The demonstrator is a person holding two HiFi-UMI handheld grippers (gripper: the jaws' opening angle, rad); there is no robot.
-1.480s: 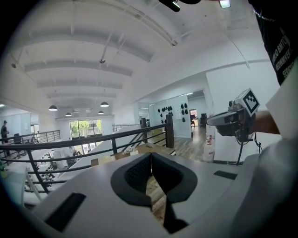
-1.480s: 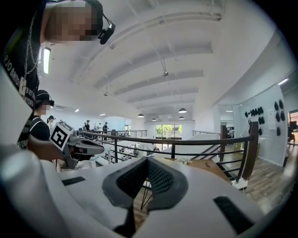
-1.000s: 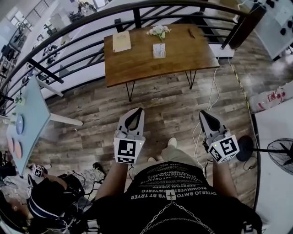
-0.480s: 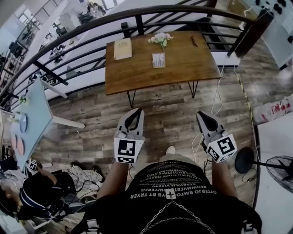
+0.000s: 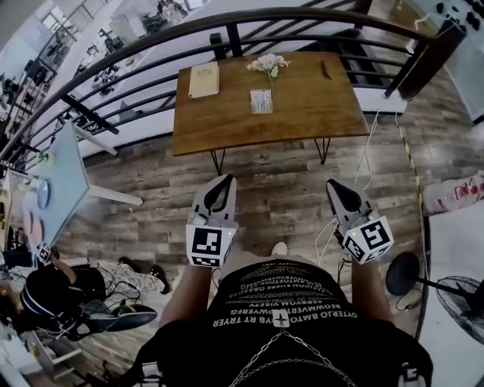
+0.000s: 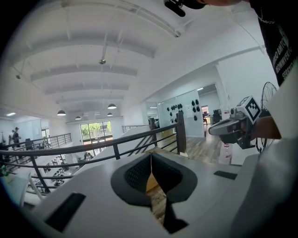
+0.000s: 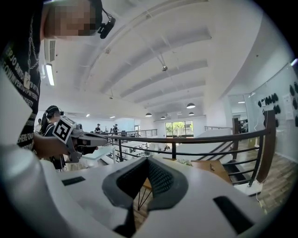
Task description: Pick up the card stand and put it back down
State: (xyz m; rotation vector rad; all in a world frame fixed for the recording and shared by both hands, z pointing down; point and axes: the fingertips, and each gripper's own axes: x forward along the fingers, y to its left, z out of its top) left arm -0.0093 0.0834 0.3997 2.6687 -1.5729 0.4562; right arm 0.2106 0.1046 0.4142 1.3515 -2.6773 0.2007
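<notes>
The card stand point(image 5: 261, 100), a small white upright card, stands on the wooden table point(image 5: 302, 113) beyond the floor in front of me, just below a small bunch of flowers point(image 5: 267, 65). My left gripper point(image 5: 226, 181) is held out over the plank floor, well short of the table, jaws shut and empty. My right gripper point(image 5: 331, 186) hangs level with it to the right, also shut with nothing in it. In the left gripper view the left gripper's point(image 6: 150, 157) pads meet. In the right gripper view the right gripper's point(image 7: 147, 161) do too.
A tan book point(image 5: 203, 79) and a dark small item point(image 5: 326, 69) lie on the table. A black railing point(image 5: 227, 23) curves behind it. A pale table point(image 5: 64, 181) stands left, a seated person point(image 5: 53, 295) at lower left, a fan point(image 5: 457, 298) and cables point(image 5: 363, 162) at right.
Both grippers keep their places in the head view and stay shut. The table has slid slightly lower in the head view, and the seated person at lower left has shifted.
</notes>
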